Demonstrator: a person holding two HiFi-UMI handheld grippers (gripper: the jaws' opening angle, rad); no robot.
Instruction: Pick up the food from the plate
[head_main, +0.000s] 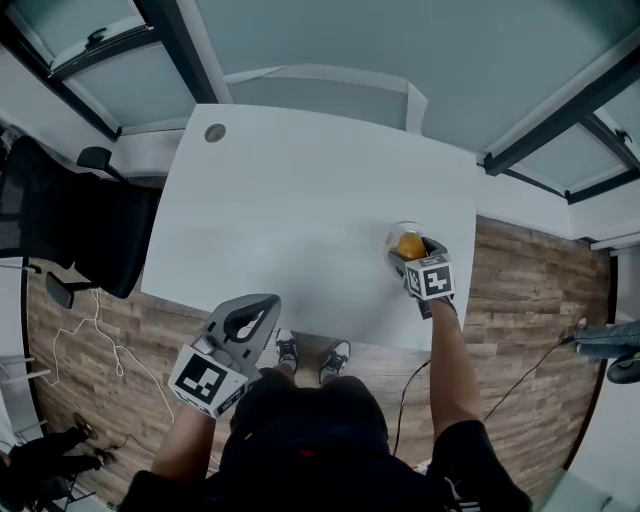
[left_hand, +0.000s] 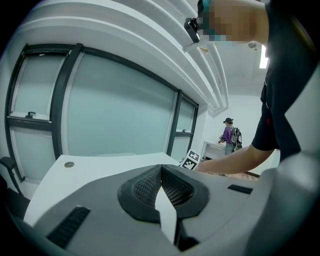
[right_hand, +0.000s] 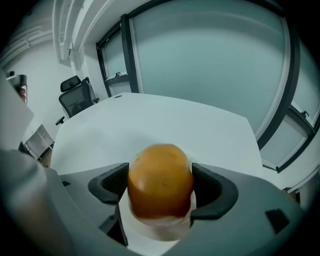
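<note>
food (head_main: 411, 244) on plate (head_main: 399, 228), plate at table's (head_main: 300, 200) right, chair (head_main: 70, 220) left

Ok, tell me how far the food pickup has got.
Done: the right gripper is down at the plate, with its jaws wide on either side of the orange food. In hand: the grasp, with no squeeze showing yet. Left: close on the food and lift it off the plate. The left gripper is shut and empty, off the table.
</note>
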